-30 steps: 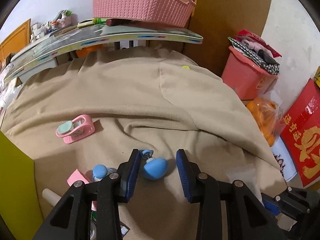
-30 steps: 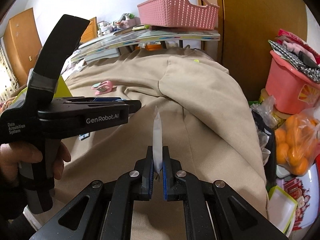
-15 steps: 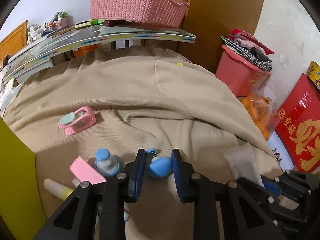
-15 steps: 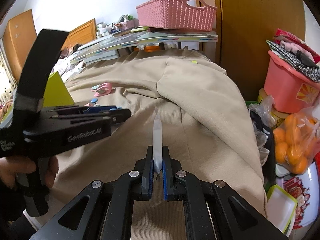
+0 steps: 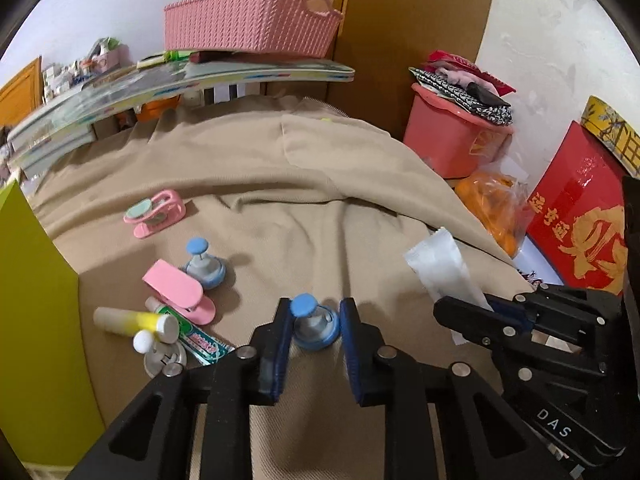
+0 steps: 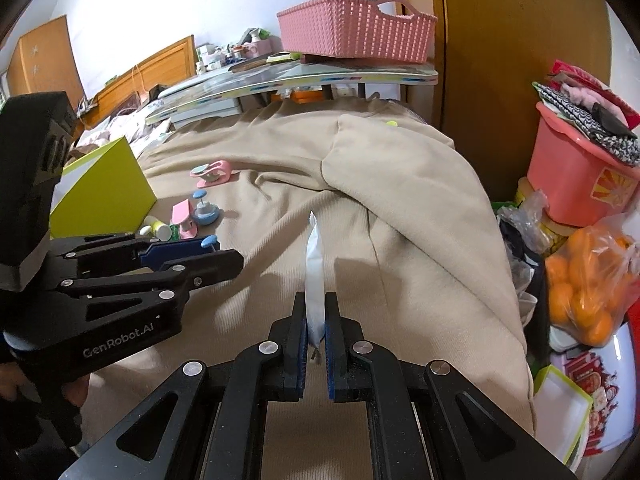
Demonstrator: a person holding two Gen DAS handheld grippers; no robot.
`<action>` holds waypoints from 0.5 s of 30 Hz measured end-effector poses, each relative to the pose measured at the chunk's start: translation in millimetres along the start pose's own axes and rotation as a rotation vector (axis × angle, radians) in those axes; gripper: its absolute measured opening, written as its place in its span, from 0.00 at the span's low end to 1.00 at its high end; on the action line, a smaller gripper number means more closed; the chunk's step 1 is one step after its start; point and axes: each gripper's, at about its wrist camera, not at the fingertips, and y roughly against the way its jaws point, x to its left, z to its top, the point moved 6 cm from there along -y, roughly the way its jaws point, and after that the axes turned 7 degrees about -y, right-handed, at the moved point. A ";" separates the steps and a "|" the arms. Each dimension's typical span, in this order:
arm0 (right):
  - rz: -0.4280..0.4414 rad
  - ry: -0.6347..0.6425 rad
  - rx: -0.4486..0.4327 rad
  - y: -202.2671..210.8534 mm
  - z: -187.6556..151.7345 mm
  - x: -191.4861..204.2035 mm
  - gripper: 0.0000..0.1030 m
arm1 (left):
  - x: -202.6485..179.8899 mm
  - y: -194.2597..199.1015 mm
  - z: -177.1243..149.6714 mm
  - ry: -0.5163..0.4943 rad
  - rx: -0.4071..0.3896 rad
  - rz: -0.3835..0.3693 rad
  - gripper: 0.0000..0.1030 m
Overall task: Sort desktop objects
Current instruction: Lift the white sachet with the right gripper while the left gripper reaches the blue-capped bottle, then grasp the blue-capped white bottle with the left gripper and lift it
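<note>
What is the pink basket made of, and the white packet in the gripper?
Pink basket: probably moulded plastic, matt, with a stiff woven-look pattern. White packet: likely thin plastic film, slightly glossy, with a crimped, sealed top edge; the right gripper pinches it flat.

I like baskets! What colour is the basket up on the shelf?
The woven basket is pink; the right wrist view shows it best.

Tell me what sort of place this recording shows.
Probably a lived-in bedroom or spare room at home: a beige cloth serves as the worktop, a pink bucket holds clothes, and a bag of oranges sits alongside.
</note>
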 end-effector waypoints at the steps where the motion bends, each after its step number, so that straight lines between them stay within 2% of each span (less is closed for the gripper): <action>1: 0.000 0.001 0.000 0.4 0.0 0.4 0.07 | 1.4 -0.4 -0.6 0.009 0.004 -0.003 0.24; 6: 0.006 0.009 -0.003 0.8 1.1 2.7 0.07 | 2.3 -4.1 -4.3 0.015 0.021 0.004 0.26; 15: 0.019 0.002 0.000 -0.9 -0.7 3.6 0.07 | 2.1 -7.4 -2.2 0.036 0.004 0.024 0.30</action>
